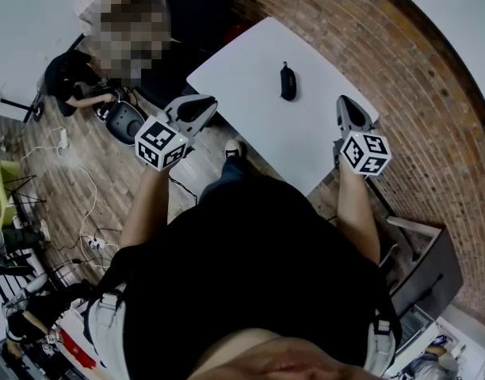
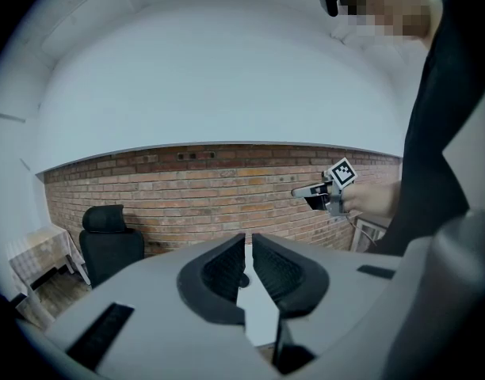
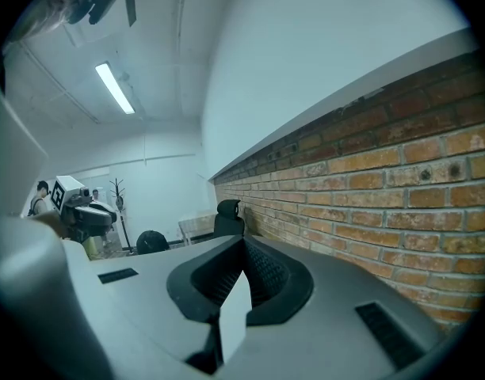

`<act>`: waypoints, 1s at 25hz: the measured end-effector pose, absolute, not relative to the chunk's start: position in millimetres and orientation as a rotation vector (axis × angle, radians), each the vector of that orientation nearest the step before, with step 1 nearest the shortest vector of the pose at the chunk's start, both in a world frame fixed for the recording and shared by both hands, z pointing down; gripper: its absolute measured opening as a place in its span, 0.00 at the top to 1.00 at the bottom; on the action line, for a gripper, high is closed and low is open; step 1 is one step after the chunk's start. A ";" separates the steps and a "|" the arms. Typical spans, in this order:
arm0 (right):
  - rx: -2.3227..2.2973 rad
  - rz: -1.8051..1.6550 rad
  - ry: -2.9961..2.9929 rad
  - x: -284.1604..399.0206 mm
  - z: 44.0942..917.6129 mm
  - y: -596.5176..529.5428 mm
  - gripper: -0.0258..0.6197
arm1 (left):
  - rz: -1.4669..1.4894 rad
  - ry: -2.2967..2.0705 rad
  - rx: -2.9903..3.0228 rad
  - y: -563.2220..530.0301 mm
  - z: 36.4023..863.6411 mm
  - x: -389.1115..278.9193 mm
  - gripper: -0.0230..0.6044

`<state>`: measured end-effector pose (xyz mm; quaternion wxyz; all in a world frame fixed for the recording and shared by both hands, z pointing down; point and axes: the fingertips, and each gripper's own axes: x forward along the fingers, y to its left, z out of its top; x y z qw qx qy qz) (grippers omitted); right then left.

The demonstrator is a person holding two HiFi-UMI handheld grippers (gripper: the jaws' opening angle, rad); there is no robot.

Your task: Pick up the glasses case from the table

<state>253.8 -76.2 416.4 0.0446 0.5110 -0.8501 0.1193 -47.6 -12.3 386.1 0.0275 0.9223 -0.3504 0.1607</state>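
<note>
Black-clad torso (image 1: 258, 267) fills the lower head view, with both forearms reaching ahead toward the white table (image 1: 242, 70); the glasses case (image 1: 288, 81) lies alone near the table's middle, well beyond both tools, its long axis pointing away from the person and a small loop at its far end. Left gripper (image 1: 201, 105) hangs off the table's near-left edge, its jaws closed down to a thin slit with nothing gripped; a dark speck seen through that slit in the left gripper view may be the case, though it is too small to be sure. Right gripper (image 1: 347, 105) sits at the near-right edge, jaws fully together and empty. By its look the case is light, slim and fairly stiff, with a smooth shell that could slip; either tool must spread first, then pinch across the narrow middle rather than the rounded ends.
</note>
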 end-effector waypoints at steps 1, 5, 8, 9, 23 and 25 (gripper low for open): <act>1.562 0.364 -2.597 252.4 416.8 -77.4 0.94 | 0.494 -1.082 2.848 -13.8 386.3 -49.3 0.91; 1.565 0.368 -2.590 247.4 417.7 -83.9 0.94 | 0.484 -1.086 2.850 -22.9 385.6 -56.0 0.91; 1.569 0.367 -2.581 244.8 418.2 -88.3 0.94 | 0.479 -1.081 2.848 -27.8 385.8 -60.2 0.91; 1.570 0.369 -2.577 243.9 418.4 -89.7 0.94 | 0.478 -1.079 2.846 -29.1 386.4 -61.5 0.91; 1.606 0.379 -2.544 231.5 421.1 -129.2 0.94 | 0.478 -1.039 2.838 -74.5 399.1 -82.3 0.90; 1.605 0.381 -2.540 229.7 421.5 -134.9 0.94 | 0.483 -1.032 2.839 -82.7 398.9 -83.1 0.90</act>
